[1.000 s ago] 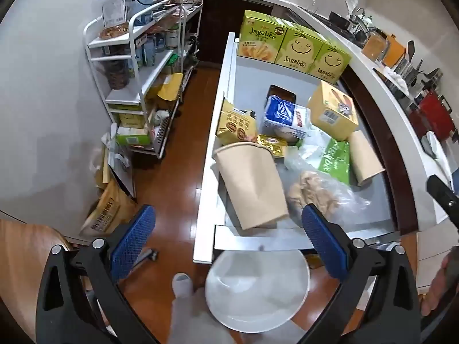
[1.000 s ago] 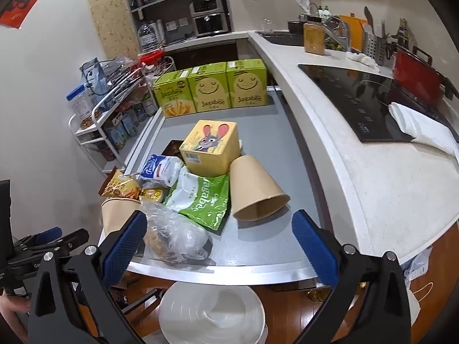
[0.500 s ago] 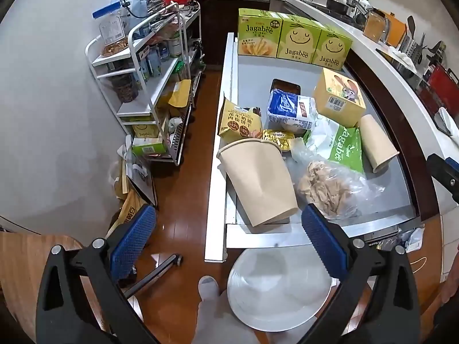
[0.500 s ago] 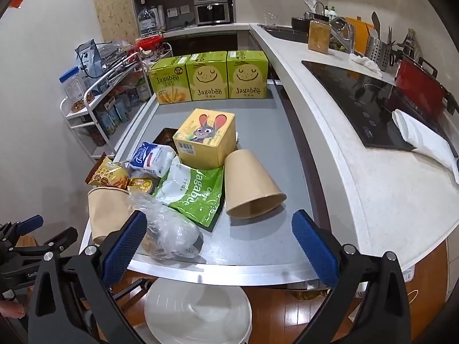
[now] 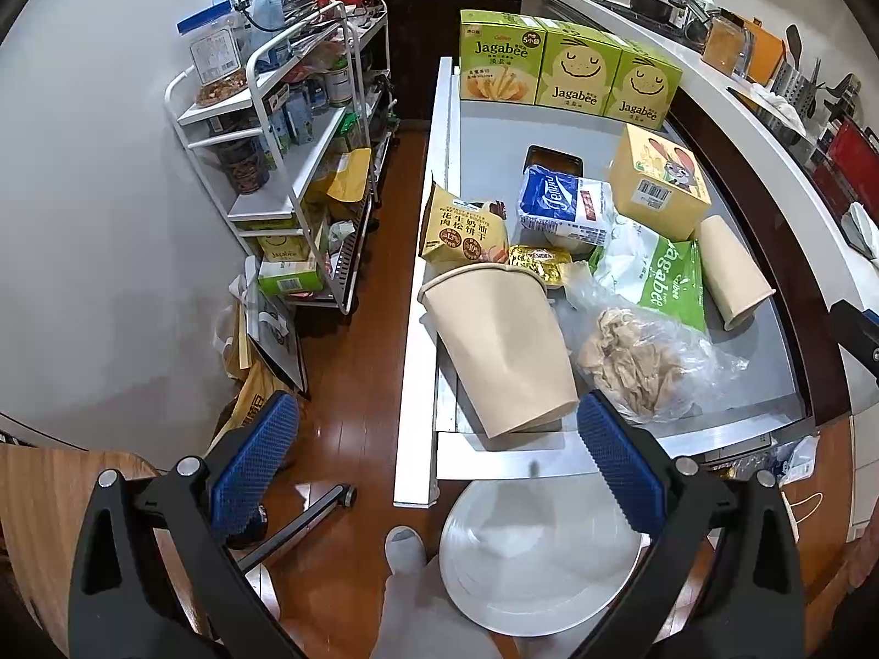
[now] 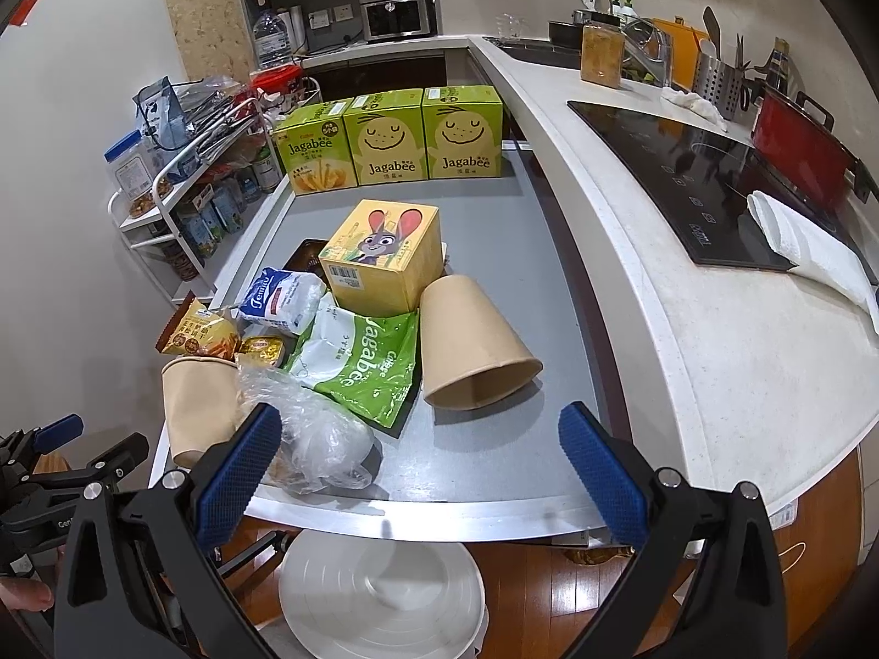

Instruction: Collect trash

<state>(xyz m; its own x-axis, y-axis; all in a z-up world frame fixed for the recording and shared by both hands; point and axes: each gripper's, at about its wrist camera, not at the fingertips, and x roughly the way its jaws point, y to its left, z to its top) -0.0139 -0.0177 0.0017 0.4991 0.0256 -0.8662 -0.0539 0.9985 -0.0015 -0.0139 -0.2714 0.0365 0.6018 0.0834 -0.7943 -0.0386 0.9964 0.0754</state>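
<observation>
Trash lies on a grey tabletop [image 6: 494, 252]: two tipped brown paper cups [image 5: 505, 351] [image 6: 472, 351], a clear plastic bag of crumpled paper [image 5: 643, 362] [image 6: 313, 428], a green Jagabee pouch [image 5: 659, 280] [image 6: 362, 362], a yellow snack packet [image 5: 461, 225], a gold wrapper [image 5: 538, 263] and a blue-white pack [image 5: 566, 208]. A white round bin [image 5: 538, 554] [image 6: 384, 598] stands on the floor below the table's near edge. My left gripper [image 5: 439, 467] is open above the floor and table edge, short of the near cup. My right gripper [image 6: 417, 472] is open over the table's front edge, holding nothing.
Three green Jagabee boxes [image 6: 395, 137] line the table's far end, a yellow cartoon box [image 6: 384, 263] stands mid-table. A white wire shelf cart [image 5: 285, 165] stands left. A white counter with a black hob [image 6: 708, 176] and red pot [image 6: 802, 148] curves right. A socked foot [image 5: 406, 543] is by the bin.
Both grippers have drifted; the table and its trash now sit a little farther right and lower in the left wrist view. Nothing was grasped, both stay open.
</observation>
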